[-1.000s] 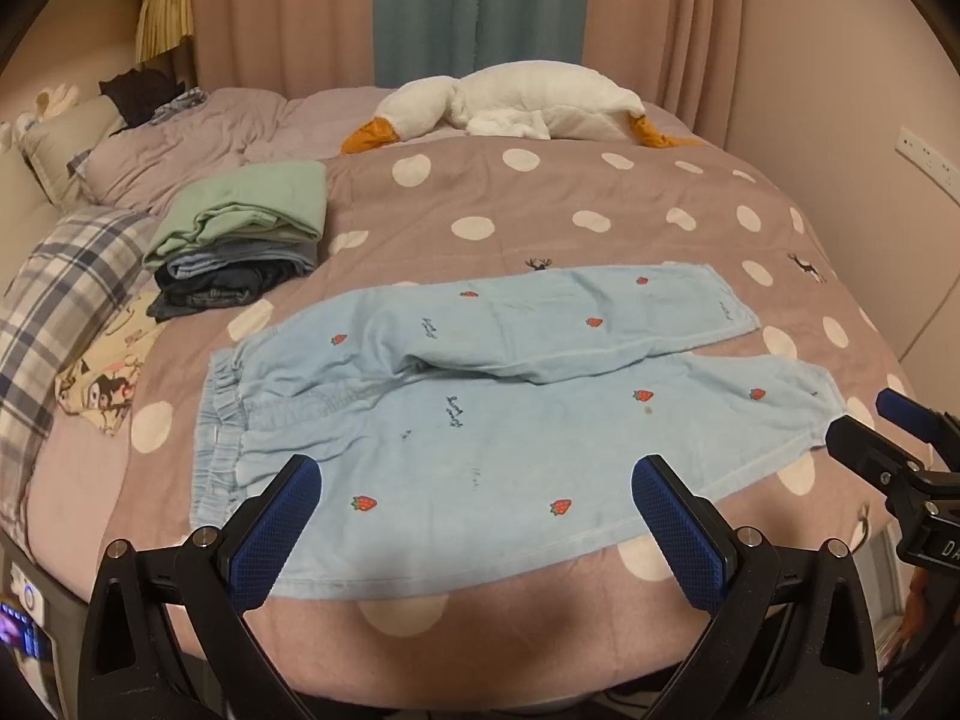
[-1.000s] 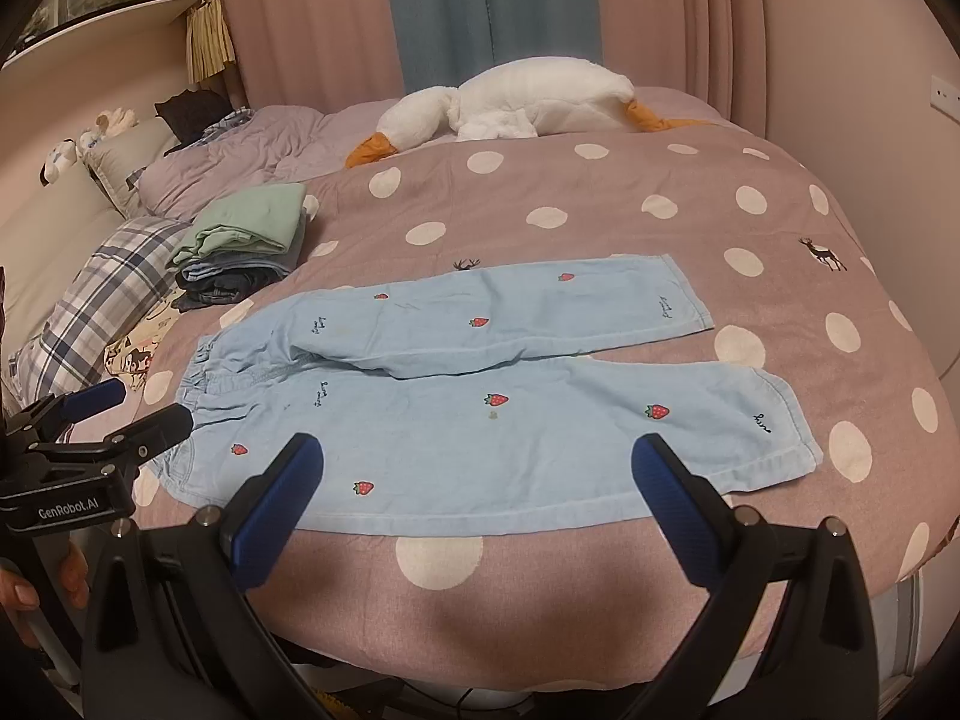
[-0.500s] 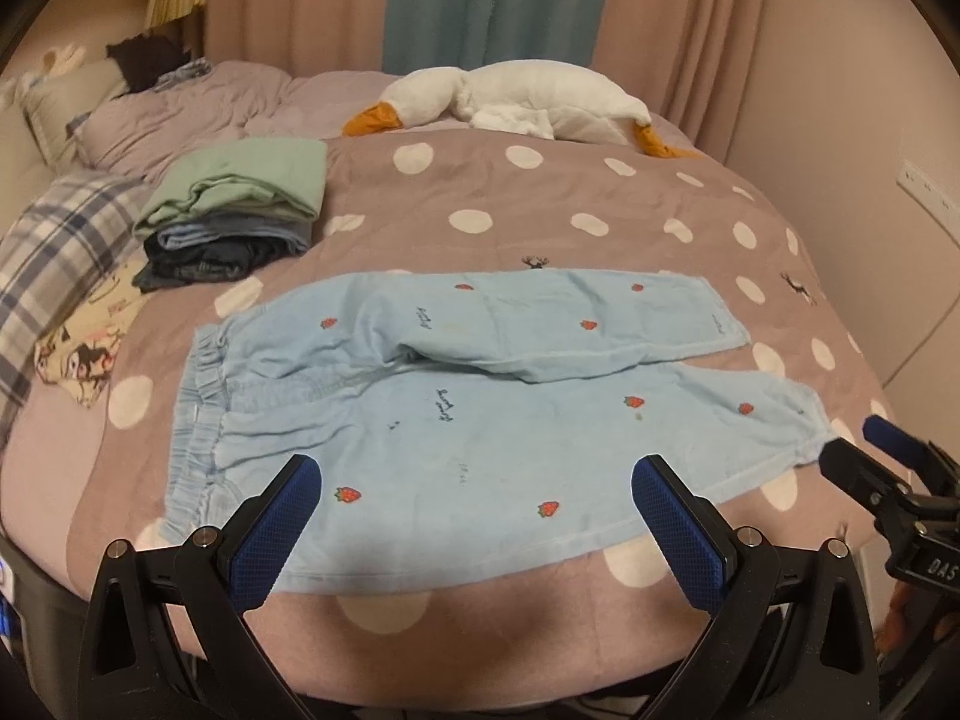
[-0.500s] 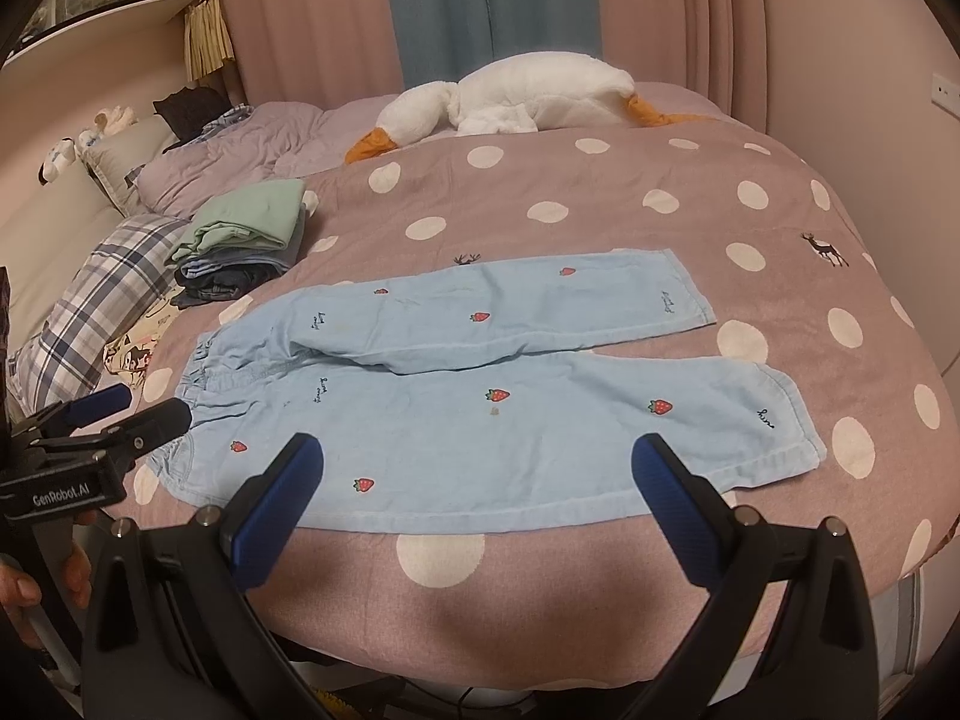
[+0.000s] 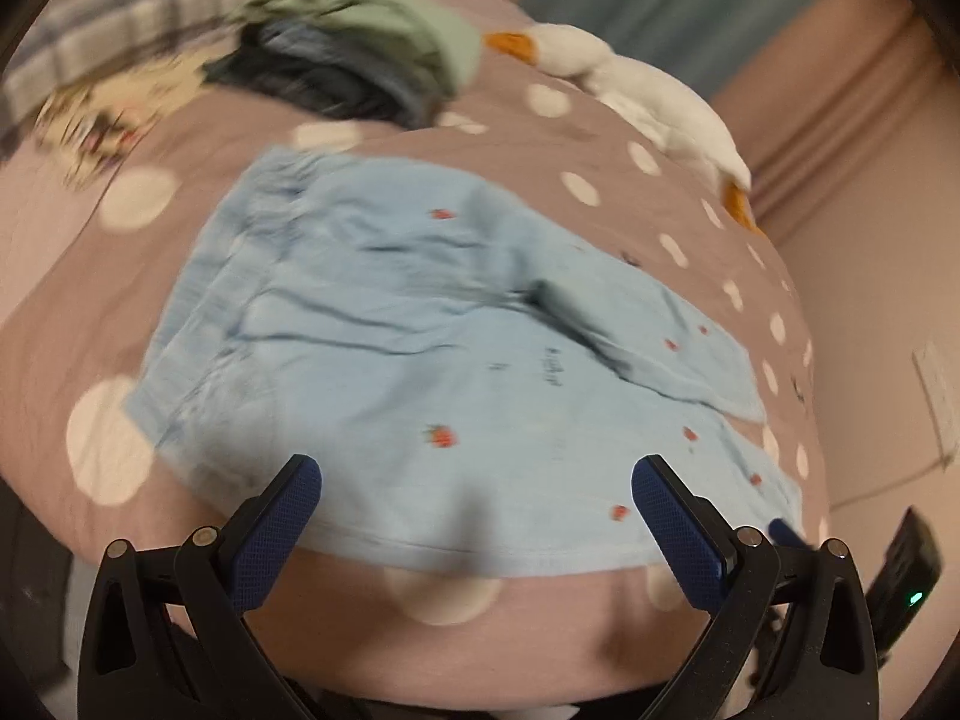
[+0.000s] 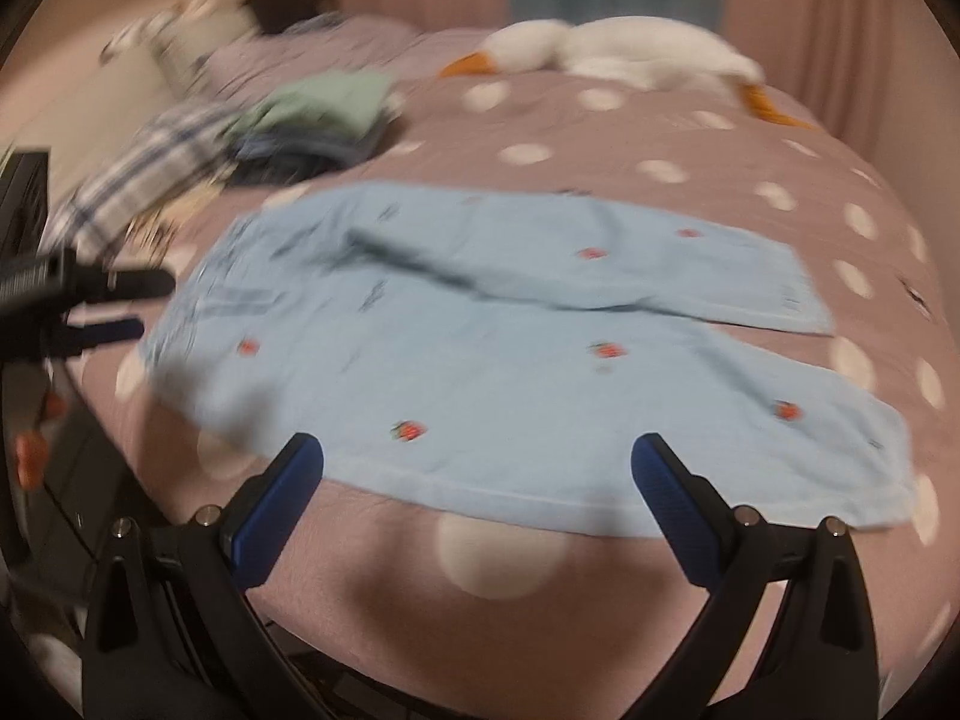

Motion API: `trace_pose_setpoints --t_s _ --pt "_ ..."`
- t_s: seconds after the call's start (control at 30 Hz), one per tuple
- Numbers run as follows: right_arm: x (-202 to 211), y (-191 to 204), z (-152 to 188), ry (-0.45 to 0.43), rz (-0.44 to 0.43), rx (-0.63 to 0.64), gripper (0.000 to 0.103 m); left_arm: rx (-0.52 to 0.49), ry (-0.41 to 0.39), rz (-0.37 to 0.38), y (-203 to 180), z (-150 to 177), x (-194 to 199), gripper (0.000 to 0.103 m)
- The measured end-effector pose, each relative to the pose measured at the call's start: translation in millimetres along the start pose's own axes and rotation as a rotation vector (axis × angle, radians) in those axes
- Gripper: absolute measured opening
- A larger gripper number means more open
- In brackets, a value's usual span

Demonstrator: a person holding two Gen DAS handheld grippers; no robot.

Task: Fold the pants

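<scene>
Light blue pants with small strawberry prints lie spread flat on the pink dotted bedspread, waistband to the left, legs to the right; they also show in the right wrist view. My left gripper is open and empty, just above the near hem edge of the waist half. My right gripper is open and empty, over the near edge of the front leg. The left gripper also shows at the left edge of the right wrist view. Both views are blurred.
A stack of folded clothes sits at the back left of the bed, next to a plaid cloth. A white plush goose lies at the back. Curtains hang behind, with a wall to the right.
Both grippers have moved down and closer to the near edge of the pants. The left wrist view has tilted and swung toward the waistband. The pants have not moved.
</scene>
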State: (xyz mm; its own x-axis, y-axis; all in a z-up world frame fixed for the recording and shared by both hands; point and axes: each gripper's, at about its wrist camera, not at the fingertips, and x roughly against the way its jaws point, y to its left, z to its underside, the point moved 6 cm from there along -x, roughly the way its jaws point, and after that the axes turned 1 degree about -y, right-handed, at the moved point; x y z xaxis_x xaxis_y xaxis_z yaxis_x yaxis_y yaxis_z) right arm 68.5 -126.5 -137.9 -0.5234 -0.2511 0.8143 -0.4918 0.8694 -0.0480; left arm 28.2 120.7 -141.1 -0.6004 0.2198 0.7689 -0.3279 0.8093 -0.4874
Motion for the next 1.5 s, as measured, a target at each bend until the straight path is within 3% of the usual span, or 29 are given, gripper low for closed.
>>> trace_pose_setpoints --t_s 0.17,0.27,0.37,0.43,0.57,0.63,0.7,0.73,0.77,0.8,0.9,1.0,1.03,1.13,1.23,1.37,1.43,1.5 --pt "-17 45 -2 -0.064 -0.126 0.154 0.099 0.144 -0.029 0.082 45 -1 -2 0.103" --pt "-29 69 1 -0.087 -0.151 0.308 0.088 0.258 -0.069 0.152 74 1 3 0.103" --pt "-43 85 5 -0.063 -0.182 0.396 0.080 0.331 -0.071 0.164 93 6 1 0.103" --pt "-49 92 4 -0.071 -0.183 0.423 0.078 0.356 -0.046 0.160 99 7 -4 0.103" --pt "-57 99 2 -0.083 -0.152 0.481 0.075 0.390 -0.029 0.226 101 17 -9 0.103" --pt "-59 100 1 -0.092 -0.155 0.503 0.074 0.384 -0.029 0.214 102 18 -10 0.103" --pt "-65 103 1 -0.091 -0.150 0.514 0.063 0.400 -0.044 0.212 103 14 -11 0.102" --pt "-65 104 2 -0.095 -0.148 0.511 0.054 0.414 -0.053 0.209 104 10 -12 0.098" --pt "-65 105 2 -0.100 -0.148 0.499 0.052 0.419 -0.061 0.203 106 7 -15 0.093" --pt "-68 104 1 -0.100 -0.161 0.473 0.050 0.429 -0.064 0.183 107 4 -18 0.080" --pt "-73 104 -3 -0.102 -0.200 0.398 0.039 0.472 -0.051 0.149 117 3 -26 0.059" --pt "-71 110 -3 -0.112 -0.221 0.387 0.021 0.447 -0.048 0.089 122 5 -24 0.022" --pt "-68 113 -3 -0.114 -0.232 0.394 0.014 0.433 -0.044 0.093 121 6 -23 0.021" --pt "-63 116 -1 -0.101 -0.271 0.414 0.008 0.385 -0.061 0.071 120 9 -15 0.019" --pt "-60 117 3 -0.084 -0.294 0.426 0.008 0.351 -0.038 0.012 124 15 -14 0.019" --pt "-63 118 13 -0.036 -0.302 0.454 0.010 0.350 -0.012 0.010 132 21 -7 0.022" --pt "-59 117 12 -0.012 -0.310 0.437 0.030 0.272 -0.011 -0.085 128 21 6 0.025" --pt "-48 114 6 -0.029 -0.349 0.404 0.040 0.210 -0.047 -0.125 121 18 17 0.031"
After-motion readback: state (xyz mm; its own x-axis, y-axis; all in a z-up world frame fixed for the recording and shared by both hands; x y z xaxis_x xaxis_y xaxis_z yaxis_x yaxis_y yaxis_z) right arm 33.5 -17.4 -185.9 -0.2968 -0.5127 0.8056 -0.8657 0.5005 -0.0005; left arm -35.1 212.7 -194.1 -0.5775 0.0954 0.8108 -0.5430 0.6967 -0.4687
